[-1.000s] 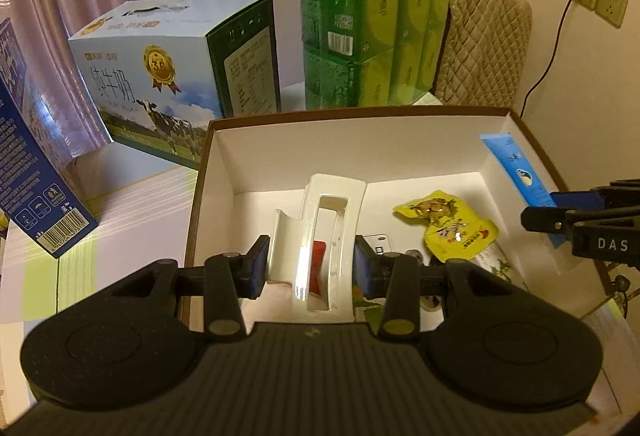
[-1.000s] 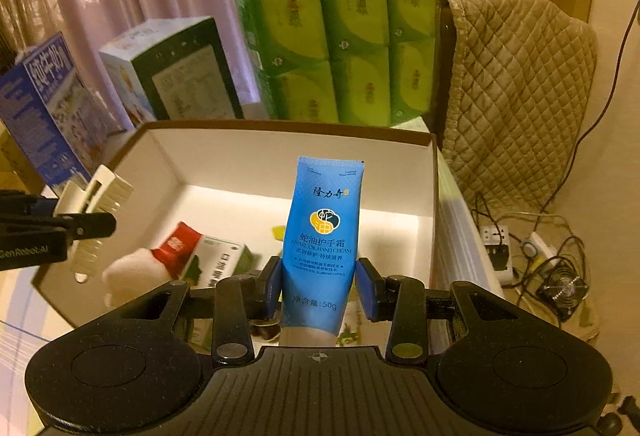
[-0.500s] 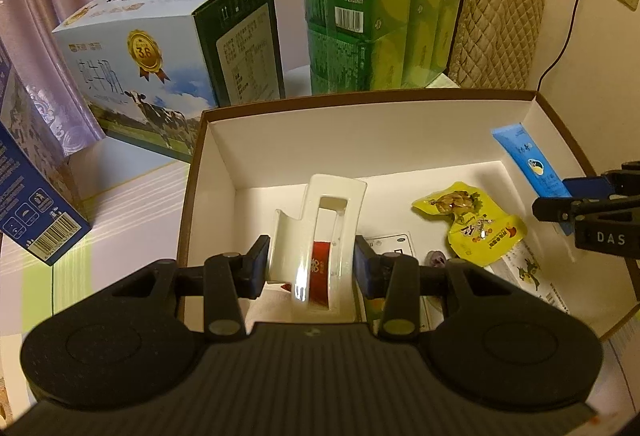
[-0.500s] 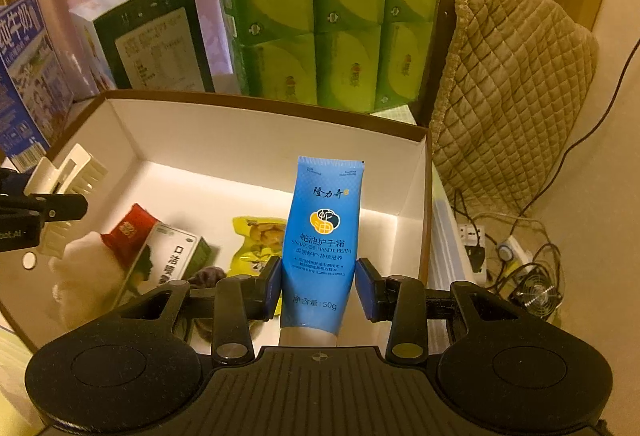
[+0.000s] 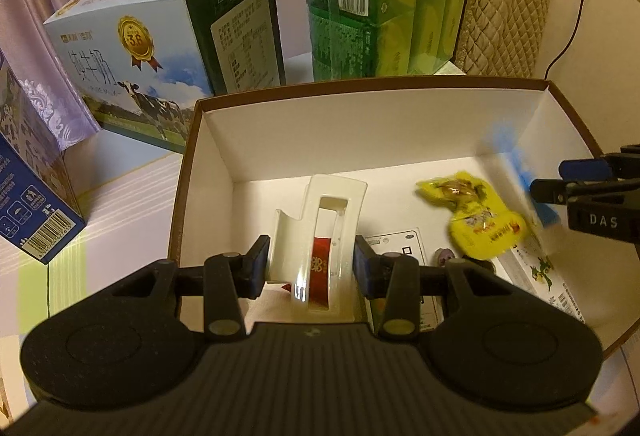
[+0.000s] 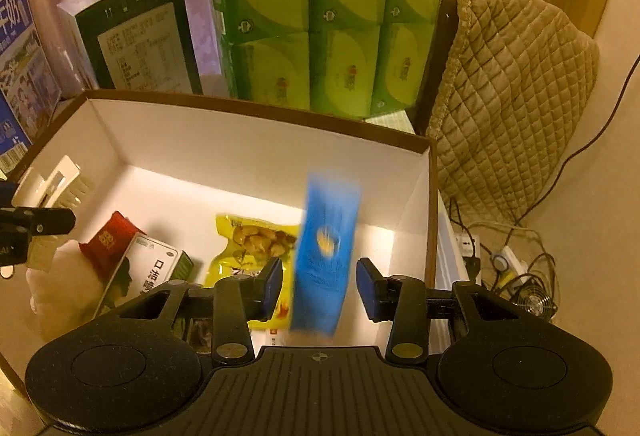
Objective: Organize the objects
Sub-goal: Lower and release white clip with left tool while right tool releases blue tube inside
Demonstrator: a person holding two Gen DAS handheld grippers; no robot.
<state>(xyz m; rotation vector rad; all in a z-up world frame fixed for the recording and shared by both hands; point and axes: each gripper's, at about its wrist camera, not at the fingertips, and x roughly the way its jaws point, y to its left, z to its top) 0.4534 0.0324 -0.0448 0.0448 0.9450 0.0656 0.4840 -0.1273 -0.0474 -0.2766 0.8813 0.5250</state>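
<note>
Box (image 5: 208, 140), brown outside and white inside, sits on the table (image 5: 120, 192) with both grippers over it. Left gripper (image 5: 308, 268) is clamped on a white hair clip (image 5: 320, 236), the blue pads pressing its two sides; the clip stands upright above the near left part of the box. Through its slot a red packet (image 5: 322, 260) shows on the floor below.

Right gripper (image 6: 318, 286) has its fingers spread apart, and the blue tube (image 6: 326, 256) is between them, touching neither pad (it is blurred, so its print cannot be read). The tube is over the right side of the box, close to the right wall.

On the box floor lie a yellow snack pouch (image 6: 250, 240), a white and green carton (image 6: 148, 268) beside the red packet, and something pale and fluffy (image 6: 64, 288) at the near left. In the left view the tube is a blue smear (image 5: 520, 160) by the right gripper's fingertips.

Behind the box stand a milk case (image 5: 160, 48), green tissue packs (image 6: 320, 16) and a quilted chair back (image 6: 508, 84).
</note>
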